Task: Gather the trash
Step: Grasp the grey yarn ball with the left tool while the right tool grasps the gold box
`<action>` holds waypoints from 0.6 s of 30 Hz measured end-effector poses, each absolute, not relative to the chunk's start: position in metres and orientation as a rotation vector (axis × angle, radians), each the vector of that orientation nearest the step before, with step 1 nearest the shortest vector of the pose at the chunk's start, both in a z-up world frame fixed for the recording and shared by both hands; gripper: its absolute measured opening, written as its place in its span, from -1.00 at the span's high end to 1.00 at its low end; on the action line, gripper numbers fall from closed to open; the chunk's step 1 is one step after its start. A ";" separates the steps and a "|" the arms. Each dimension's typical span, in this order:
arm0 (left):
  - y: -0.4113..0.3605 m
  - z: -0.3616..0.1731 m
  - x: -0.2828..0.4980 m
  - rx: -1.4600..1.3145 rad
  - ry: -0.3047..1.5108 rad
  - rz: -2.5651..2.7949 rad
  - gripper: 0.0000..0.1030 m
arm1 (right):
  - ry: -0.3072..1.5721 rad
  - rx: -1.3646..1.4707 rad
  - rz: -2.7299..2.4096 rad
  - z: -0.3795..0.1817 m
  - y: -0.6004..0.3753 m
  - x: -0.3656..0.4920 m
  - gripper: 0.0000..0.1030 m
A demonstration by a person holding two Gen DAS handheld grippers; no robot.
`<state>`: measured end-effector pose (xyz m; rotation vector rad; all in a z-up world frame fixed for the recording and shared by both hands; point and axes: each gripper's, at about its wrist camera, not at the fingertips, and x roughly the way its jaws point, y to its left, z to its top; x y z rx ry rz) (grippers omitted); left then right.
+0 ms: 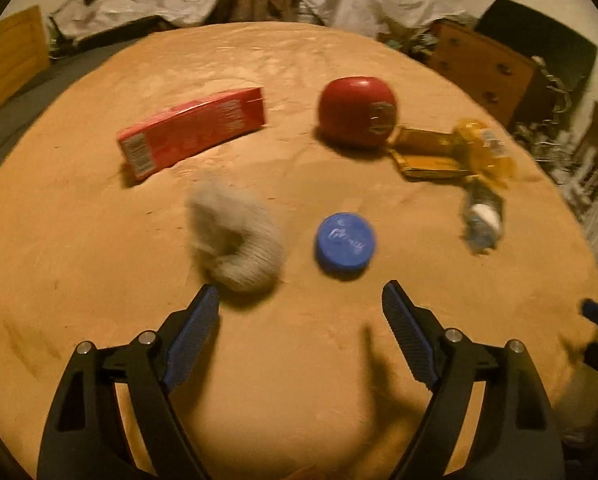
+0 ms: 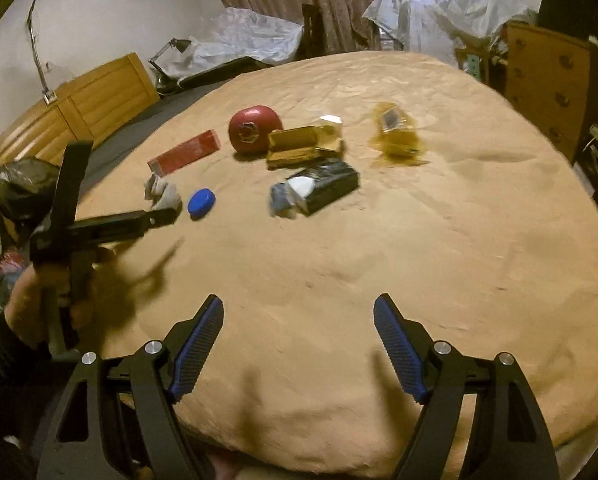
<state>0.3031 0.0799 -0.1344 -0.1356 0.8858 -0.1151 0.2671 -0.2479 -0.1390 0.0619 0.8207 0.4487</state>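
Trash lies on a tan blanket (image 2: 379, 264). My left gripper (image 1: 301, 298) is open and empty, just short of a grey crumpled wad (image 1: 235, 236) and a blue bottle cap (image 1: 345, 246). Beyond them lie a red carton (image 1: 193, 132), a red round object (image 1: 357, 112), a gold box (image 1: 427, 152), a yellow wrapper (image 1: 485, 144) and a dark packet (image 1: 481, 216). My right gripper (image 2: 299, 312) is open and empty over bare blanket. It sees the left gripper (image 2: 167, 214), the wad (image 2: 163, 194), cap (image 2: 201, 202), carton (image 2: 185, 156), red object (image 2: 255, 128), gold box (image 2: 303, 146), dark packet (image 2: 319, 190) and wrapper (image 2: 397, 134).
A wooden headboard (image 2: 79, 112) stands at the left. White plastic sheets (image 2: 255, 38) lie behind. A brown cabinet (image 2: 547, 84) stands at the right. A dark bag (image 2: 19, 188) sits near the left hand.
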 end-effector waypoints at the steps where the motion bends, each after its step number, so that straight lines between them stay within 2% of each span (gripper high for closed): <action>1: 0.079 -0.131 0.306 -0.142 0.875 -0.113 -0.56 | 0.823 0.064 0.455 -0.140 -0.243 0.270 -0.52; 12: 0.103 -0.134 0.329 -0.147 0.873 -0.059 -0.56 | 0.833 0.093 0.476 -0.149 -0.230 0.297 -0.52; 18: 0.093 -0.143 0.343 -0.095 0.895 -0.073 -0.56 | 0.786 -0.126 0.520 -0.122 -0.201 0.349 -0.52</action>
